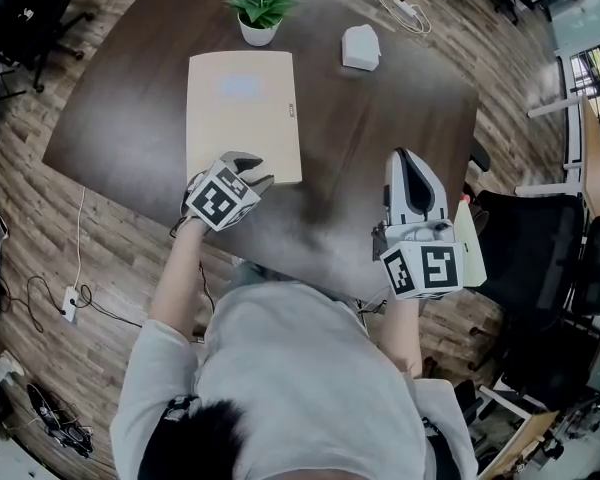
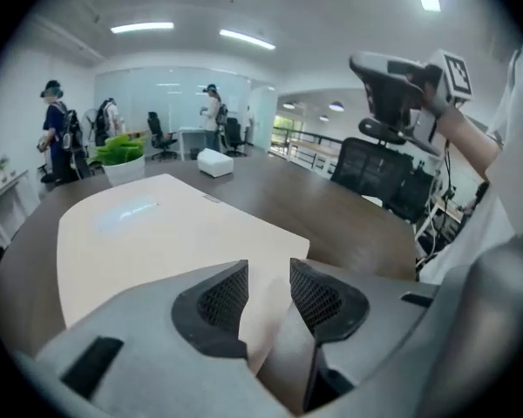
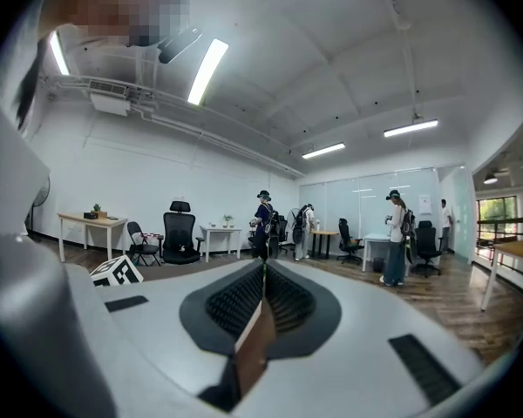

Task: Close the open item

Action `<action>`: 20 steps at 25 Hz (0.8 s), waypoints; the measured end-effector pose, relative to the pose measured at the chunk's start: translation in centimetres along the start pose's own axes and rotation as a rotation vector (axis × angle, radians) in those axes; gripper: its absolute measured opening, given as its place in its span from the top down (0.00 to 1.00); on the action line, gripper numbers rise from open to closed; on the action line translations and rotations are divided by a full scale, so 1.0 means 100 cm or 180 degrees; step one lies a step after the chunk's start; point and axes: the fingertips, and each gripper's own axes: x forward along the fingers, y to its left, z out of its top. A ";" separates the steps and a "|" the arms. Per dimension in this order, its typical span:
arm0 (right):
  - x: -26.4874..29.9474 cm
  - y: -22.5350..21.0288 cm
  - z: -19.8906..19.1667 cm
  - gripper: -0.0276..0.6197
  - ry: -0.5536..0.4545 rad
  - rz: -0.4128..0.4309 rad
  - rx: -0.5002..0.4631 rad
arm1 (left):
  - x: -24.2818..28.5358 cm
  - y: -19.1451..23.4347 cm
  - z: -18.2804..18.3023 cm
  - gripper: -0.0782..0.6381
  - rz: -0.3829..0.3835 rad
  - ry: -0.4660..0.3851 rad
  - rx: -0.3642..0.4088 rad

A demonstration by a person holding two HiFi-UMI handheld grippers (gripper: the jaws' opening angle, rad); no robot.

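Note:
A flat tan folder (image 1: 242, 108) lies closed on the dark table (image 1: 380, 138). My left gripper (image 1: 248, 171) sits at the folder's near right corner. In the left gripper view its jaws stand apart, and the folder's (image 2: 157, 225) near corner reaches into the gap between the pads (image 2: 222, 299) without being pressed; the left gripper (image 2: 268, 281) is open. My right gripper (image 1: 408, 163) is held up over the table's right part, away from the folder, and shows in the left gripper view as well (image 2: 392, 85). In its own view the right gripper (image 3: 263, 277) is shut with nothing between its pads.
A small potted plant (image 1: 260, 13) stands just behind the folder, with a white box (image 1: 361, 46) to its right. A cable and power strip (image 1: 405, 8) lie at the table's far edge. Black office chairs (image 1: 550, 258) stand to the right of the table.

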 end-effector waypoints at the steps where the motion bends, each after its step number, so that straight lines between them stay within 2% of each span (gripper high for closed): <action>1: 0.000 -0.001 0.000 0.94 0.0003 -0.0008 -0.0001 | -0.002 0.006 0.004 0.69 0.0075 -0.0048 -0.0094; 2: -0.001 -0.002 -0.001 0.94 0.0005 -0.0018 -0.0001 | -0.004 0.013 0.007 0.70 0.0184 -0.0058 -0.0136; 3: -0.001 -0.003 -0.001 0.94 0.0008 -0.0030 0.0000 | -0.004 0.019 0.009 0.76 0.0321 -0.0033 -0.0120; 4: -0.002 -0.005 -0.001 0.94 0.0011 -0.0041 0.0002 | -0.004 0.024 0.010 0.83 0.0467 0.0022 -0.0053; 7: -0.003 -0.007 -0.002 0.94 0.0021 -0.0069 -0.0007 | 0.003 0.030 0.003 0.87 0.0758 0.0312 0.0269; 10: -0.005 -0.010 -0.002 0.94 0.0022 -0.0101 -0.0014 | 0.009 0.029 -0.002 0.88 0.0811 0.0572 0.0509; 12: -0.007 -0.013 -0.003 0.94 0.0023 -0.0131 -0.0006 | 0.009 0.028 0.002 0.88 0.0768 0.0623 0.0577; 16: -0.009 -0.019 -0.004 0.94 0.0041 -0.0185 0.0005 | 0.008 0.034 0.019 0.88 0.0695 0.0329 0.0303; 20: -0.012 -0.026 -0.005 0.94 0.0049 -0.0252 0.0008 | 0.014 0.050 0.039 0.88 0.0808 0.0151 0.0173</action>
